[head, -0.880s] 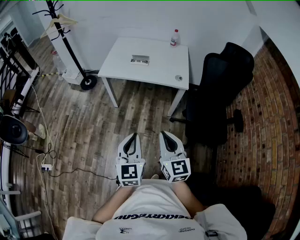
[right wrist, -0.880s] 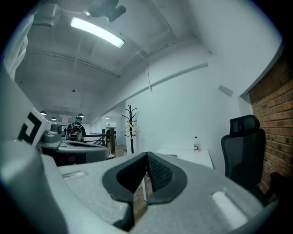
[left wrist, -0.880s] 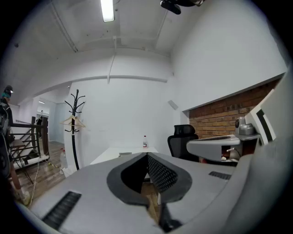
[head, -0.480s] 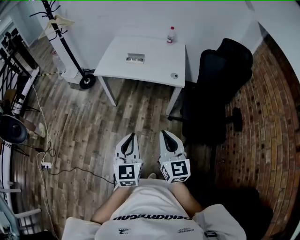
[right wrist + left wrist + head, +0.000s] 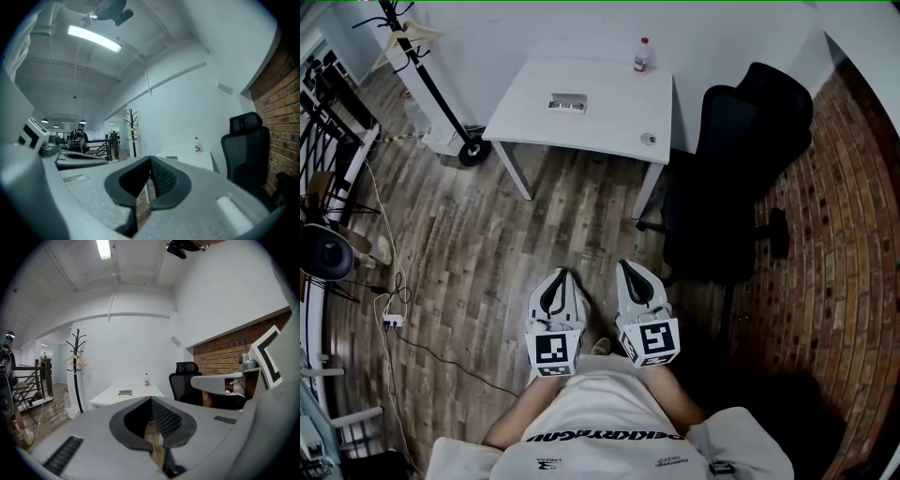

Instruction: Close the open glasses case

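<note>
An open glasses case (image 5: 567,103) lies on a white table (image 5: 609,127) at the far end of the room; the left gripper view shows the case (image 5: 124,393) small and far off. My left gripper (image 5: 560,278) and right gripper (image 5: 624,269) are held side by side close to the person's body, well short of the table. Both are shut with nothing between their jaws. In the gripper views the left gripper (image 5: 151,401) and right gripper (image 5: 150,161) have their tips touching.
A bottle (image 5: 641,55) stands at the table's far edge and a small round object (image 5: 649,139) near its right edge. A black office chair (image 5: 741,169) sits right of the table. A coat stand (image 5: 427,80) stands left, cables (image 5: 389,319) cross the wooden floor.
The view has shifted a little: the table sits slightly higher in frame. The left gripper edged left and down; both stay shut.
</note>
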Motion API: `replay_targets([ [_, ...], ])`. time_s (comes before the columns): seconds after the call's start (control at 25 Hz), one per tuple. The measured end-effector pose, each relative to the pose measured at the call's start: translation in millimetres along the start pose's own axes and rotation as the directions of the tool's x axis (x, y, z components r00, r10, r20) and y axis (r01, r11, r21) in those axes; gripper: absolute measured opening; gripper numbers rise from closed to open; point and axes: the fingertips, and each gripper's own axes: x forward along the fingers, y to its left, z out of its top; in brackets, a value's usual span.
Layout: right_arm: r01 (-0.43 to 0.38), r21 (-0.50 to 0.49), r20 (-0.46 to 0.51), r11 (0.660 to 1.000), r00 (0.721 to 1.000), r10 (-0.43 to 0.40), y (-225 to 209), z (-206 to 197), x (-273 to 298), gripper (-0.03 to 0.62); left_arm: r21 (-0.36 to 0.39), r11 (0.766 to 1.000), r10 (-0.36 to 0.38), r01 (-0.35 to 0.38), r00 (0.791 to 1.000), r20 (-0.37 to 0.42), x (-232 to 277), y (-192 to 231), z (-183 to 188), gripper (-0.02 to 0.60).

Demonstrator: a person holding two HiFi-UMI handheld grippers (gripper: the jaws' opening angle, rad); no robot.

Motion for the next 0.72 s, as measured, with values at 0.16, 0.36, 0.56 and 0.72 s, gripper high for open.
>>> replay_targets([
  [0.16, 0.01, -0.01, -0.002, 1.0, 1.0, -0.01, -9, -2, 10, 0.0, -0.004, 1.0, 0.012, -0.011, 1.0, 0.012, 14, 8, -5, -0.003],
  [0.36, 0.019, -0.027, -0.004, 0.999, 1.0, -0.019, -28, -4, 36, 0.0, -0.01, 1.0, 0.003, -0.003, 1.0, 0.018, 53, 17, -6, -0.003],
  [0.56, 0.033, -0.024, -0.03, 0.999, 0.999, -0.034, -54, -7, 86, 0.0, -0.015, 1.0, -0.027, 0.027, 0.999, 0.029, 107, 29, 1, -0.003],
  [0.72, 0.037, -0.03, -0.045, 0.999, 0.998, -0.038, -68, 0, 143, 0.0, -0.018, 0.998, -0.052, 0.052, 0.998, 0.027, 157, 54, 9, -0.003],
])
